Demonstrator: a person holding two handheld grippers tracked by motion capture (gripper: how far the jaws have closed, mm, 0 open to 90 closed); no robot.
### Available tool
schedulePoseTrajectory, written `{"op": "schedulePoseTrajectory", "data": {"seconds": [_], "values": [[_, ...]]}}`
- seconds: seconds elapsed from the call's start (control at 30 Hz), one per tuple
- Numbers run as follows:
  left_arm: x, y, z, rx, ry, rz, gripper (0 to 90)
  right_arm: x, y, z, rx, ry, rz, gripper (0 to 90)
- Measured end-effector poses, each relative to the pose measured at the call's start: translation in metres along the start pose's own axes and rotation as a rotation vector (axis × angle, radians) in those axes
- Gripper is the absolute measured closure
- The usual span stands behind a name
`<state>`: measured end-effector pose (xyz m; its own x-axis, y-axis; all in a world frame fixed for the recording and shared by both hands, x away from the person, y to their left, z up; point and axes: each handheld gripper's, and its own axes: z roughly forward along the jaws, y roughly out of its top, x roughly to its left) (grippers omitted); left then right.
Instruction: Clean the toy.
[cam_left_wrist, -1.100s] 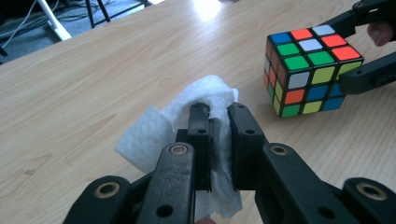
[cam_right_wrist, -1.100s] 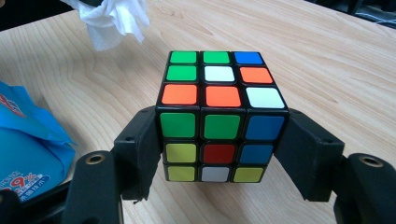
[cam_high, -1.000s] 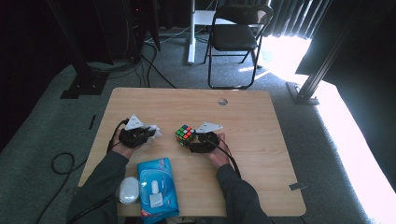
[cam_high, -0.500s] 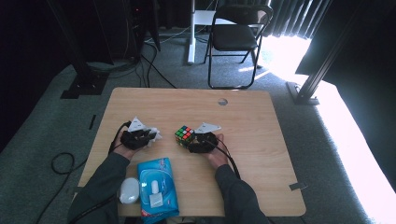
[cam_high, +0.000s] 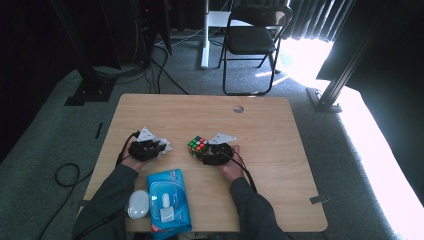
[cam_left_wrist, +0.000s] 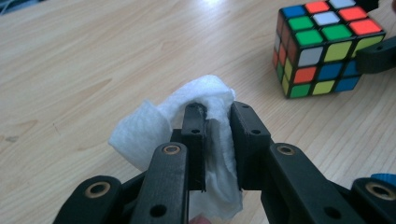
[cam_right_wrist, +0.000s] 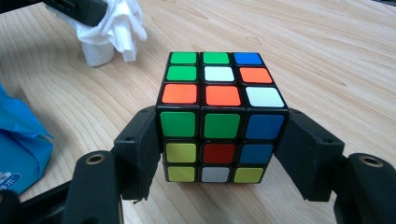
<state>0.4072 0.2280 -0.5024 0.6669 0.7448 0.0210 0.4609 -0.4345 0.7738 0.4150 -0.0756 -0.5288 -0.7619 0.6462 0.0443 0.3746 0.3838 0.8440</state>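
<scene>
Right gripper (cam_right_wrist: 219, 140) has its jaws clamped on the puzzle cube (cam_right_wrist: 218, 116), which sits on the table (cam_high: 280, 125). Left gripper (cam_left_wrist: 217, 116) pinches a white wipe (cam_left_wrist: 154, 126) just beside it. My advice: keep the cube pinned flat, bring the wipe over its top face, press lightly.

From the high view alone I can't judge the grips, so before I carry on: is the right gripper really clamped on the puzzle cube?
Observer: Yes. In the right gripper view the right gripper has one jaw against each side of the puzzle cube, which sits on the table.
Operator: And the left one, is it holding anything?
Observer: The left gripper is shut on a white wipe, pinched between its jaws.
Operator: Is the wipe touching the cube yet?
Observer: No. In the left gripper view bare tabletop lies between them.
</scene>
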Motion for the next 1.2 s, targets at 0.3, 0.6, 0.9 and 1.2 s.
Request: {"op": "schedulePoseTrajectory", "data": {"seconds": [0.3, 0.6, 0.9, 1.2], "values": [[0.000, -0.002, 0.002, 0.018, -0.008, -0.011, 70.4, 0.003, -0.003, 0.000, 0.014, -0.001, -0.020, 34.3], [0.000, -0.004, 0.001, 0.025, -0.018, -0.022, 64.0, 0.003, -0.006, 0.000, 0.027, 0.003, -0.029, 34.1], [-0.001, -0.005, -0.006, 0.027, -0.014, -0.016, 57.8, 0.000, -0.006, -0.004, 0.033, 0.024, -0.006, 24.8], [0.003, -0.008, -0.015, 0.002, -0.011, -0.029, 53.0, -0.001, -0.007, -0.015, 0.020, 0.029, 0.004, 20.0]]}}
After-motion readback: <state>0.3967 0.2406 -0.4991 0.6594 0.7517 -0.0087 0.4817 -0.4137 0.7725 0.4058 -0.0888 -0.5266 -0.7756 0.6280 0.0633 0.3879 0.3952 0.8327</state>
